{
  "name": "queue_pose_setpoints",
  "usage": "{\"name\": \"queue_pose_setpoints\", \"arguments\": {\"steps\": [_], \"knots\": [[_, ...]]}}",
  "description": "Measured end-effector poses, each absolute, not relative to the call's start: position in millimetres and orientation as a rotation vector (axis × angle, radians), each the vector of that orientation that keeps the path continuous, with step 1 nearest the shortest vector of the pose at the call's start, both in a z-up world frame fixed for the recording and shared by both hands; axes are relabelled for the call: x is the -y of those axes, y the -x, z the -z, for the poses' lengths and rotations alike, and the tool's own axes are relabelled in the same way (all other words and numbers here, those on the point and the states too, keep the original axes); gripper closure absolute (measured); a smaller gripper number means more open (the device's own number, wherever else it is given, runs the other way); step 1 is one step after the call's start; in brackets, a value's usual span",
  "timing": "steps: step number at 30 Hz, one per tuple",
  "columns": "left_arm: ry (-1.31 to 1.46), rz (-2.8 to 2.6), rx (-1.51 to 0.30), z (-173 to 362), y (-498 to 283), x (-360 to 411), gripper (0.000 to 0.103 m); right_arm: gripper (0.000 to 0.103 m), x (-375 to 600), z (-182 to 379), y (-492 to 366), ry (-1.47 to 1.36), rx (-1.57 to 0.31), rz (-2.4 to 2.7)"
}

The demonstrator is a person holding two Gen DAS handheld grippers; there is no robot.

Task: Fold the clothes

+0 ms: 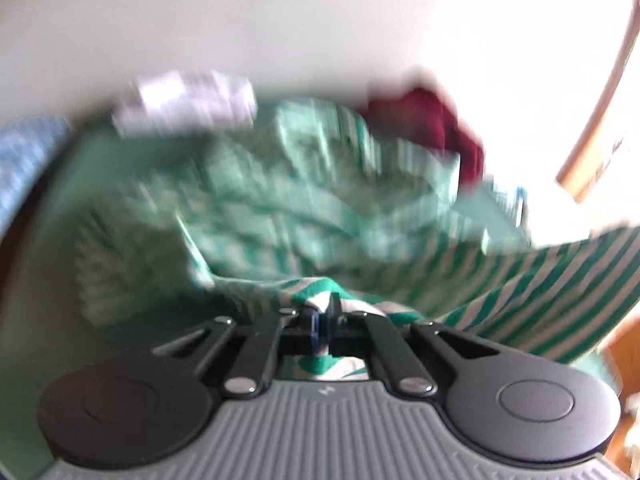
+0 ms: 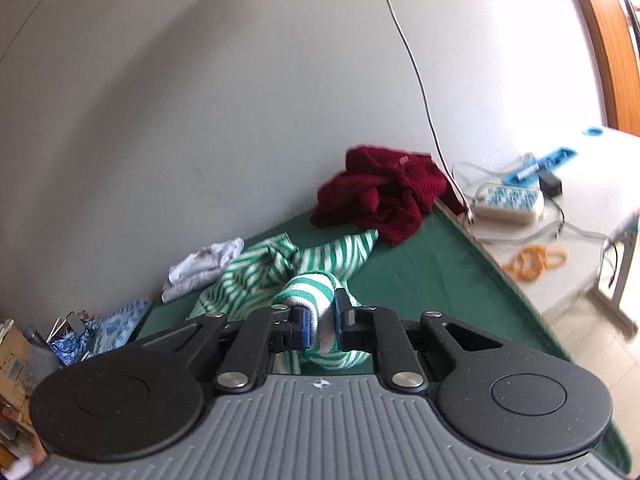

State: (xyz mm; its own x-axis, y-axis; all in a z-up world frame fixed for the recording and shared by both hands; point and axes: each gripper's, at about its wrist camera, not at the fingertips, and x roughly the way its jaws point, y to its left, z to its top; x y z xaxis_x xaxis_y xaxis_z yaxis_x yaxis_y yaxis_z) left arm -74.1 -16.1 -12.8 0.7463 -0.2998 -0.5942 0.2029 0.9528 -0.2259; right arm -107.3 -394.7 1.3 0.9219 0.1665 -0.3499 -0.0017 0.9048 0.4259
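**Striped garment gripped at two points over the green table**

Striped garment (image 2: 256, 276), green and white, lies crumpled on the green table cover (image 2: 432, 264), part of it lifted toward both grippers.

Left gripper (image 1: 324, 320): jaws pinched fully together on a fold of the striped cloth. Left wrist view heavily blurred; a stretch of the same fabric hangs taut off to the right of the frame.

Right gripper (image 2: 322, 322): jaws nearly closed, blue pads pressing a bunched cuff or hem of the garment between them. Cloth spills below and beyond the fingers.

Behind the garment, against the wall: dark red sweater (image 2: 380, 200) in a heap at the far corner of the cover, touching one striped end. White folded cloth (image 2: 204, 268) just beside the striped pile on its left. Blue patterned fabric (image 2: 120, 324) at the near left edge.

Off the cover, right side: white side table (image 2: 580, 240) with a remote control (image 2: 508, 204), cables, and an orange cord (image 2: 536, 260).
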Motion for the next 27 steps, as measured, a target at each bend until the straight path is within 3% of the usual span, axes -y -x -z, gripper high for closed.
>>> {"name": "queue_pose_setpoints", "arguments": {"steps": [5, 9, 13, 19, 22, 23, 25, 26, 27], "knots": [[0.191, 0.191, -0.314, -105, 170, -43, 0.103, 0.091, 399, -58, 145, -0.43, -0.14, -0.276], [0.176, 0.105, -0.286, -119, 241, -62, 0.103, 0.091, 405, -76, 186, -0.344, -0.095, -0.448], [0.167, 0.04, -0.516, -62, 274, -61, 0.103, 0.091, 400, -47, 212, -0.184, -0.319, -0.536], [0.125, -0.053, -1.0, 83, 291, -54, 0.1, 0.086, 367, 44, 233, 0.111, -0.798, -0.643], [0.046, -0.129, -1.091, 115, 300, -56, 0.1, 0.083, 362, 64, 243, 0.166, -0.897, -0.687], [0.028, -0.152, -1.087, 115, 303, -58, 0.1, 0.08, 364, 65, 246, 0.155, -0.892, -0.695], [0.007, -0.192, -1.021, 97, 305, -65, 0.096, 0.059, 378, 59, 244, 0.057, -0.838, -0.646], [0.005, -0.202, -0.983, 88, 302, -68, 0.092, 0.042, 387, 57, 239, -0.015, -0.804, -0.6], [0.004, -0.205, -0.948, 81, 297, -68, 0.073, 0.034, 396, 59, 231, -0.093, -0.781, -0.537]]}}
